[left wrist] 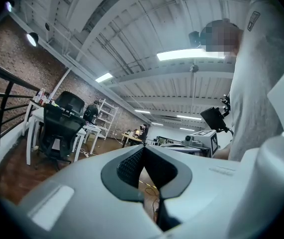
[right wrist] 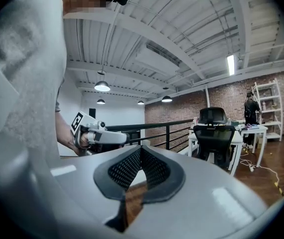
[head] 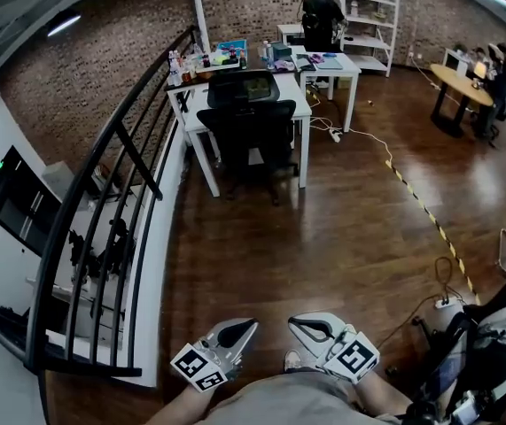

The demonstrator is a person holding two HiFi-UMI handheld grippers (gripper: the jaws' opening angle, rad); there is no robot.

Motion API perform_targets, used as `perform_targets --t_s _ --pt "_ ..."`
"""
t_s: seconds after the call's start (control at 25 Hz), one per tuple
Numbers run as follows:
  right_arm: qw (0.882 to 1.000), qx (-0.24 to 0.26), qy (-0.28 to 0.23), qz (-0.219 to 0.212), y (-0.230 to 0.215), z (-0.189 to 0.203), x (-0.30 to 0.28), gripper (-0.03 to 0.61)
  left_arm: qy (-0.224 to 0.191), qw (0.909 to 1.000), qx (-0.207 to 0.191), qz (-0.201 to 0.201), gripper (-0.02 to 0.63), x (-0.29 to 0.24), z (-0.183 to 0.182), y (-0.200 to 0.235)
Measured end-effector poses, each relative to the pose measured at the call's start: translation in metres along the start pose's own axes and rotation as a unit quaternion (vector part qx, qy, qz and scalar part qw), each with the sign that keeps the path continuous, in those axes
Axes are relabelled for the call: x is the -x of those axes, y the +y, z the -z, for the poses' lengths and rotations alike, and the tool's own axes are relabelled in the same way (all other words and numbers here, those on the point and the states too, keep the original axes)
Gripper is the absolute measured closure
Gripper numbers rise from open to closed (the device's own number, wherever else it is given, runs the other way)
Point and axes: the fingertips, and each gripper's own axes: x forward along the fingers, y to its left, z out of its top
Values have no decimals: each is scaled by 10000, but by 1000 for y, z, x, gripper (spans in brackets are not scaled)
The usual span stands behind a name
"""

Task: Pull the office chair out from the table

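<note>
Tucked under the white counter (head: 293,89), the black office chair (head: 251,129) stood well ahead across the wood floor (head: 323,237) from the left hand-held gripper (head: 248,326) and right hand-held gripper (head: 297,323), both clenched empty, the left seemingly slightly nearer.

Your office chair (head: 249,129) is black, with a mesh back and a headrest. It stands upright, pushed in at the near edge of the white desk (head: 293,88), between the two front legs. Its back faces you, its seat sits under the desk top, and both are well ahead of you.
</note>
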Motion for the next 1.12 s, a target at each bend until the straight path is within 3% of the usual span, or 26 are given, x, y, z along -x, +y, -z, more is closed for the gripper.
perform_targets --t_s 0.48,0.8,1.12 --pt "9997 -244 66 -39 -110 9 -51 572 3 9996 41 -276 609 -64 -13 83" --pt "9993 -297 108 183 -190 -8 -142 572 -37 9999 40 -125 609 -97 -50 201" --pt "9989 -116 55 440 -250 -35 -228 572 -96 9995 -218 227 609 -121 -99 301"
